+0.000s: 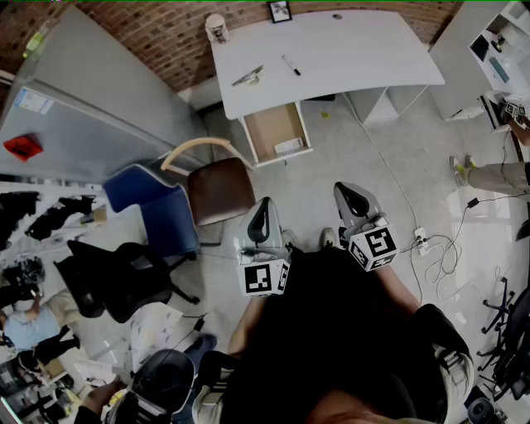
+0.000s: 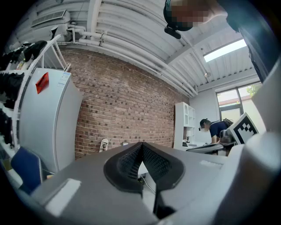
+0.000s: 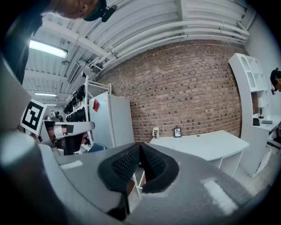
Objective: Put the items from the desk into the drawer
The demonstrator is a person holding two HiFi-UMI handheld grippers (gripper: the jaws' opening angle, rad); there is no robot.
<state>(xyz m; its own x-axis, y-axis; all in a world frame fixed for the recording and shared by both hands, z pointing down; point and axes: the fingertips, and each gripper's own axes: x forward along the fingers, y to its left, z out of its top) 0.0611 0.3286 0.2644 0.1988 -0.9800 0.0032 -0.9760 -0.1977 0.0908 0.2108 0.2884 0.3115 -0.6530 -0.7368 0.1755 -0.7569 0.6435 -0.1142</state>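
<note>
Items on the white surface (image 1: pixel 331 58): two lie loose near its front left, one dark pen-like stick (image 1: pixel 291 65) and one pale metallic tool (image 1: pixel 248 76) too small to identify. At the back edge stand one pale cup-shaped object (image 1: pixel 217 27) and one framed picture (image 1: pixel 281 11). One drawer (image 1: pixel 267 124) is pulled out below the front edge, with one small white object (image 1: pixel 288 146) at its near end. Three chairs stand between surface and person: brown chair (image 1: pixel 219 189), blue chair (image 1: pixel 153 203), black chair (image 1: pixel 116 277). The left gripper (image 1: pixel 262 205) and right gripper (image 1: pixel 348 192) are held side by side close to the body, well apart from the surface, both aimed toward it roughly level. Each pair of ribbed black fingers (image 2: pixel 127 165) (image 3: pixel 125 166) is pressed together with nothing between. The person's dark torso hides most of both arms. A second person's legs (image 1: pixel 489 175) are cut off at the right edge.
</note>
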